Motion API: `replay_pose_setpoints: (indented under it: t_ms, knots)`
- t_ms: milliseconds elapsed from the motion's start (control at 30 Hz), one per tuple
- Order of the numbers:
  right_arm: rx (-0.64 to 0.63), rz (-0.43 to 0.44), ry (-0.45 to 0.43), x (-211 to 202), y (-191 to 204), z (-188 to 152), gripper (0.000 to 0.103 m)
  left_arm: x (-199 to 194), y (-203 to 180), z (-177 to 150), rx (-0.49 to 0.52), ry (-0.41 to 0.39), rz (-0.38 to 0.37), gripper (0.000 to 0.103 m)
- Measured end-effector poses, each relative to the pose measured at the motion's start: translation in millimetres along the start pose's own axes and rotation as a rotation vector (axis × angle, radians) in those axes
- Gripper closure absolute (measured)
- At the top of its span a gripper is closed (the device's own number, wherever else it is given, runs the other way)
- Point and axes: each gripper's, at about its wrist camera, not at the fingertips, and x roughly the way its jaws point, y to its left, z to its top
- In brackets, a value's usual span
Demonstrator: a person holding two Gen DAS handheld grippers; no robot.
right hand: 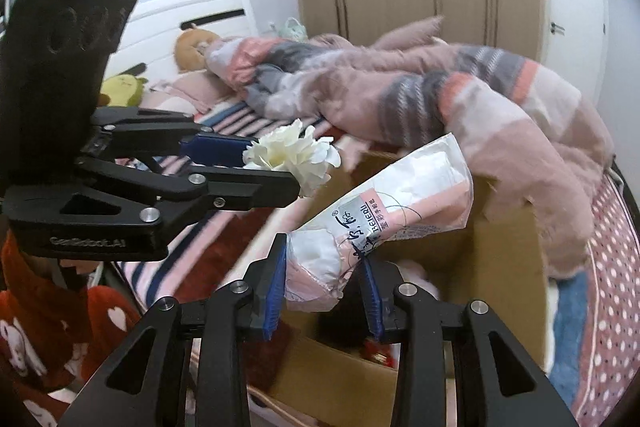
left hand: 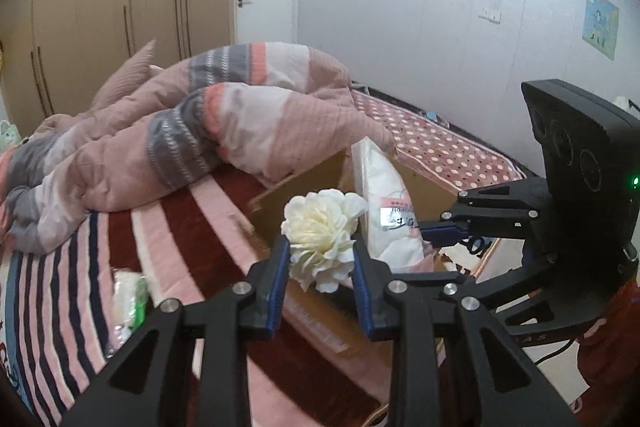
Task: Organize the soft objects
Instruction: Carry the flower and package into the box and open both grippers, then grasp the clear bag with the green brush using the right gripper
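Left tongs (left hand: 320, 259) grip a white flower (left hand: 322, 233); right tongs (right hand: 324, 279) grip a plastic packet (right hand: 376, 219).

A bed (left hand: 168, 227) covered in a striped blanket is carrying a rumpled pink quilt (left hand: 208, 123) at ten o'clock and an open cardboard box (left hand: 304, 183) at three o'clock, while a small green-and-white packet (left hand: 130, 293) is lying at eight o'clock near the edge.
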Motion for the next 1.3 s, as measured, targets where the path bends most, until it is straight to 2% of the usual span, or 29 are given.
replay_pose_setpoints:
  t_ms: [167, 333, 433, 500, 567, 633, 700, 833, 900, 967, 1033, 1167, 1267, 1300]
  knots:
    - [-0.007, 0.013, 0.083, 14, -35, -10, 0.07, 41, -16, 11, 0.005, 0.07, -0.005, 0.076]
    - [-0.061, 0.027, 0.19, 40, -48, -19, 0.066, 69, -19, 17, 0.011, 0.121, 0.008, 0.076]
    - [-0.075, 0.041, 0.217, 45, -53, -26, 0.056, 74, -23, 18, 0.025, 0.133, 0.009, 0.074]
    - [-0.083, 0.028, 0.215, 46, -53, -28, 0.046, 78, -26, 19, 0.04, 0.137, 0.014, 0.071]
    - [-0.086, 0.016, 0.215, 46, -54, -31, 0.045, 82, -27, 21, 0.051, 0.14, 0.027, 0.069]
    - [-0.087, 0.006, 0.215, 43, -53, -33, 0.045, 84, -26, 21, 0.049, 0.143, 0.027, 0.064]
    - [-0.086, 0.006, 0.21, 39, -54, -33, 0.043, 83, -24, 20, 0.046, 0.142, 0.036, 0.048]
    - [-0.084, -0.014, 0.195, 32, -50, -28, 0.043, 77, -20, 19, 0.039, 0.122, 0.053, 0.04]
    - [-0.077, -0.02, 0.189, 29, -46, -26, 0.043, 69, -18, 18, 0.037, 0.107, 0.061, 0.021]
    - [-0.077, -0.031, 0.183, 25, -40, -24, 0.043, 59, -14, 18, 0.041, 0.075, 0.096, 0.012]
    - [-0.081, -0.043, 0.171, 22, -32, -20, 0.043, 45, -7, 17, 0.03, 0.045, 0.109, 0.011]
    - [-0.098, -0.065, 0.099, 10, -5, -2, 0.042, 14, 12, 11, 0.016, -0.001, 0.152, 0.001]
    - [-0.107, -0.045, 0.044, 7, 19, 14, 0.03, -13, 37, 0, -0.015, -0.032, 0.197, 0.001]
    - [-0.11, -0.037, 0.032, 8, 25, 17, 0.029, -19, 44, -4, -0.024, -0.036, 0.206, 0.001]
